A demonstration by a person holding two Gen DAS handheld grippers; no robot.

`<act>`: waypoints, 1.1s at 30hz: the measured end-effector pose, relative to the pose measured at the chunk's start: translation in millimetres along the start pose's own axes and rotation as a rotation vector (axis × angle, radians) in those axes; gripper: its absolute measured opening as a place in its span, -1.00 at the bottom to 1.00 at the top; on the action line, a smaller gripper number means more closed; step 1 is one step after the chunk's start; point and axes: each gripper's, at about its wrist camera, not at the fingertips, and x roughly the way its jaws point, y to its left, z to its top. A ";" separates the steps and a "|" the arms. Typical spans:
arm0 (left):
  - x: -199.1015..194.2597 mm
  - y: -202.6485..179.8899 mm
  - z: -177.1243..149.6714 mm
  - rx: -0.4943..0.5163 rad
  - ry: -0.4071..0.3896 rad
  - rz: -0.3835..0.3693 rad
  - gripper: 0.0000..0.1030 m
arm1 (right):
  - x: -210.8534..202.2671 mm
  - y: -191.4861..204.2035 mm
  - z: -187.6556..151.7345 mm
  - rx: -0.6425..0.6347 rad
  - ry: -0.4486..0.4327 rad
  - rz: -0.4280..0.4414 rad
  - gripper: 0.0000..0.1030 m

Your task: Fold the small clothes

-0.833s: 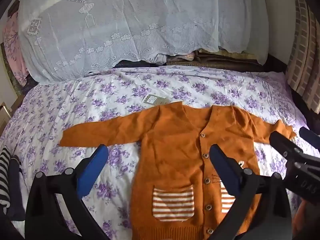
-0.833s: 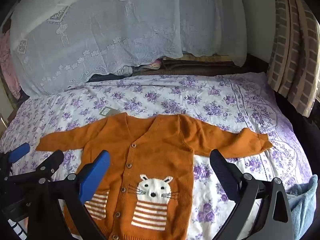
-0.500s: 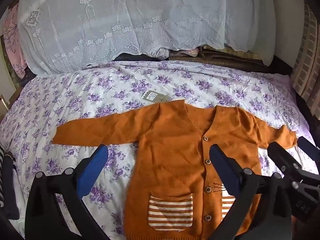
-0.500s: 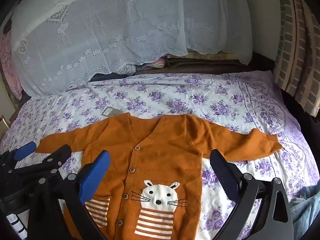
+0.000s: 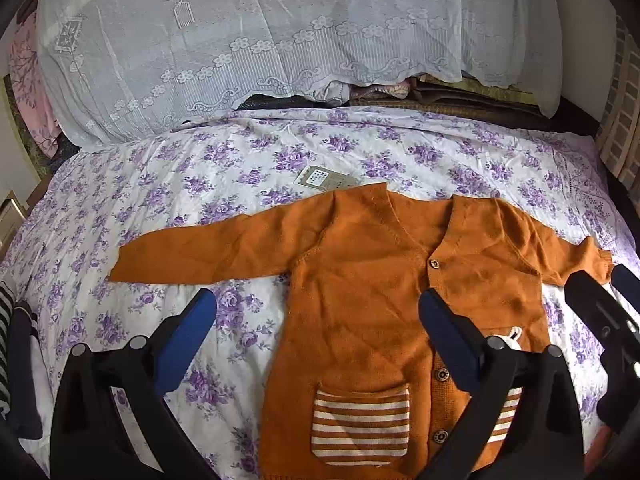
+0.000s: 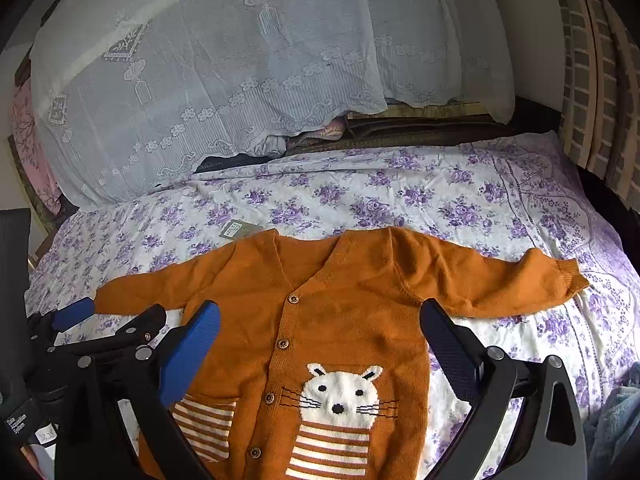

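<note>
floral bedsheet (image 5: 240, 168) under cardigan (image 5: 360, 280); paper tag (image 5: 320, 178) beside collar.

We see the left gripper (image 5: 316, 334) as two black angular arms tipped with blue pads (image 5: 182, 344), round silver pivot screws on each arm. The right gripper (image 6: 320, 344) has the same build: black frame, textured blue pads (image 6: 190, 354), silver screws. A small white label with tiny print sits on the left gripper's body at the left edge of the right wrist view.
</note>
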 end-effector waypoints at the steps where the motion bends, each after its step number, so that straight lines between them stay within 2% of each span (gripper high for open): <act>1: -0.5 0.6 0.7 -0.001 -0.001 0.000 0.91 | 0.8 -0.1 -0.8 0.000 0.001 0.000 0.93; 33: 4.2 13.9 1.9 -0.018 0.010 0.007 0.91 | 10.3 3.0 -3.1 -0.021 0.013 -0.025 0.93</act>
